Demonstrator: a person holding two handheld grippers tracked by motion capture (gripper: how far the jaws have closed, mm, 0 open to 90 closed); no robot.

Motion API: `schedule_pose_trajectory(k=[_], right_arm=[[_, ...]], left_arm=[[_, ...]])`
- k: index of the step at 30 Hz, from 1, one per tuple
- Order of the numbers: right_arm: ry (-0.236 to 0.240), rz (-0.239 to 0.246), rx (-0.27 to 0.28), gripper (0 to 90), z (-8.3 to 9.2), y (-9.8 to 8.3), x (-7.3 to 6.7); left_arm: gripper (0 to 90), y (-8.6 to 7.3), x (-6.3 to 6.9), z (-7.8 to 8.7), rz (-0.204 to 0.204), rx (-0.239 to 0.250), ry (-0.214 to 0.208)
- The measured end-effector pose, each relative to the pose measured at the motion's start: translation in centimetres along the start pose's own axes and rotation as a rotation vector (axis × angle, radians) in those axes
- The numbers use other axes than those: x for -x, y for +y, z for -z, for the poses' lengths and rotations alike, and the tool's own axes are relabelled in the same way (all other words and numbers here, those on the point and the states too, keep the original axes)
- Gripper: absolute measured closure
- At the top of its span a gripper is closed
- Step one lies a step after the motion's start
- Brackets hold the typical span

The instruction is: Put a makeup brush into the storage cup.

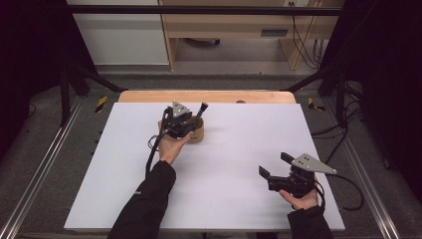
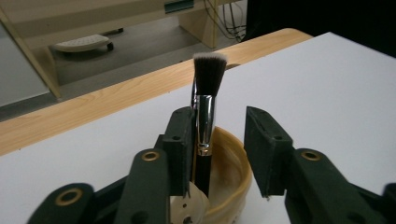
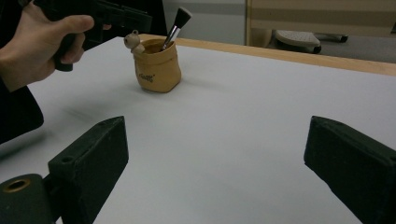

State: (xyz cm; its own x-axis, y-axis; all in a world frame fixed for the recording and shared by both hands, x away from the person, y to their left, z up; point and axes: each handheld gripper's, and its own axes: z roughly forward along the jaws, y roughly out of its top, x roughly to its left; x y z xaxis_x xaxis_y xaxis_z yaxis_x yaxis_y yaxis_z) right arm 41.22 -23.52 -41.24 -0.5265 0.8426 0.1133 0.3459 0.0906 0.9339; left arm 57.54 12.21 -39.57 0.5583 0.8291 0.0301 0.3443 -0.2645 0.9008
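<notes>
Makeup brush (image 2: pixel 208 100), black bristles, silver ferrule, upright in tan pot (image 2: pixel 231 175)

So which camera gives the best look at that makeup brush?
The left gripper view: the brush stands close up, bristles up, in the pot. The right gripper view shows it small and leaning; the high view shows just its tip.
</notes>
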Motion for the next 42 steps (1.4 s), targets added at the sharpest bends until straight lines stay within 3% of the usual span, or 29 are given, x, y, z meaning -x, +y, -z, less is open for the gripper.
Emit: schedule_pose_trajectory(k=[8, 13, 31, 42], right_arm=[[0.0, 0.001, 0.008, 6.7, 0.2, 0.1, 0.2], [-0.001, -0.001, 0.012, 6.6, 0.3, 0.1, 0.2], [-0.005, 0.001, 0.02, 6.2, 0.6, 0.3, 0.4], [-0.005, 0.007, 0.015, 5.1, 0.5, 0.2, 0.3]], left_arm=[[45.0, 0.0, 0.0, 2.4, -0.009, 0.033, -0.077], [37.7, -0.2, -0.1, 3.8, 0.007, 0.044, -0.119], [17.2, -2.0, -0.6, 9.0, -0.016, 0.061, -0.159], [11.0, -3.7, -1.2, 11.6, -0.021, 0.061, -0.142]])
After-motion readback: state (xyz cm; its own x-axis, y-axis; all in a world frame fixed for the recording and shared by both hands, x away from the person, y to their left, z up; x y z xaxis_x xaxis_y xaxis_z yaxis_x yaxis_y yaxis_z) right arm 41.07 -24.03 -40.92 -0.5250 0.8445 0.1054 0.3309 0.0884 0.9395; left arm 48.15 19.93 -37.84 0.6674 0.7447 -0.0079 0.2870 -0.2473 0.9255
